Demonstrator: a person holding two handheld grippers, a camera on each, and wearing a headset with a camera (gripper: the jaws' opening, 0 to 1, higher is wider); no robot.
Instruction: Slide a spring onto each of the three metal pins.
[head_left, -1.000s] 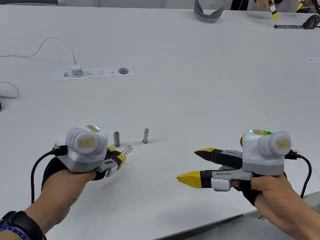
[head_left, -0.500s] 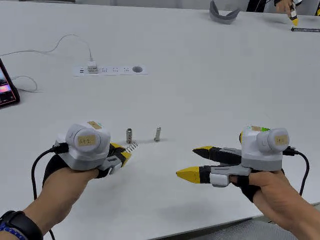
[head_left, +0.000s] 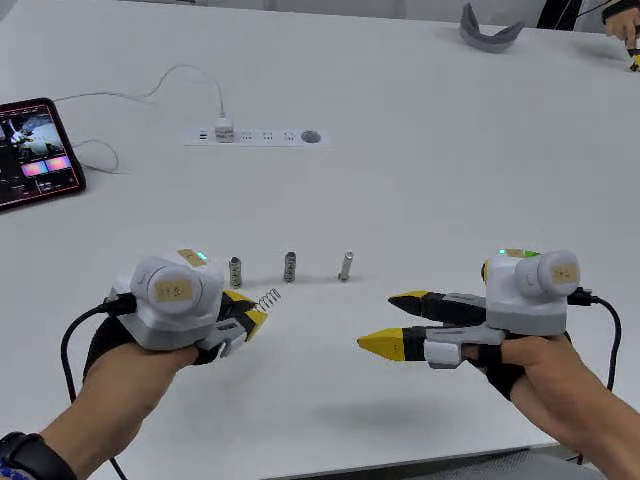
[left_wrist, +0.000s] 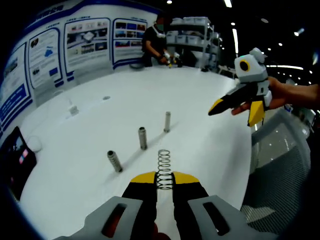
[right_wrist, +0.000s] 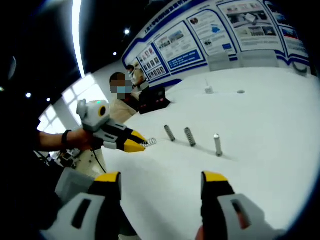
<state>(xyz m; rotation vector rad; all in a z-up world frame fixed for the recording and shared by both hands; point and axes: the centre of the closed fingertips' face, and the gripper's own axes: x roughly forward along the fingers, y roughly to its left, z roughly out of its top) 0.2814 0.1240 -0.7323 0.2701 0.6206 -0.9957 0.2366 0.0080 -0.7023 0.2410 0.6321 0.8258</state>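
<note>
left claw (left_wrist: 164, 179) clamped on spring (left_wrist: 163, 158) | right claw (right_wrist: 162, 178) apart | white table (head_left: 430, 160), power strip (head_left: 260, 136), tablet (head_left: 35, 165)

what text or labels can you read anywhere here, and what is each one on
No text here reads clearly enough to quote.
left sticker, on the left gripper: faint marks, too small to read
right sticker, on the right gripper: faint marks, too small to read
wall posters: print blurred
tablet screen: too small to read
</note>
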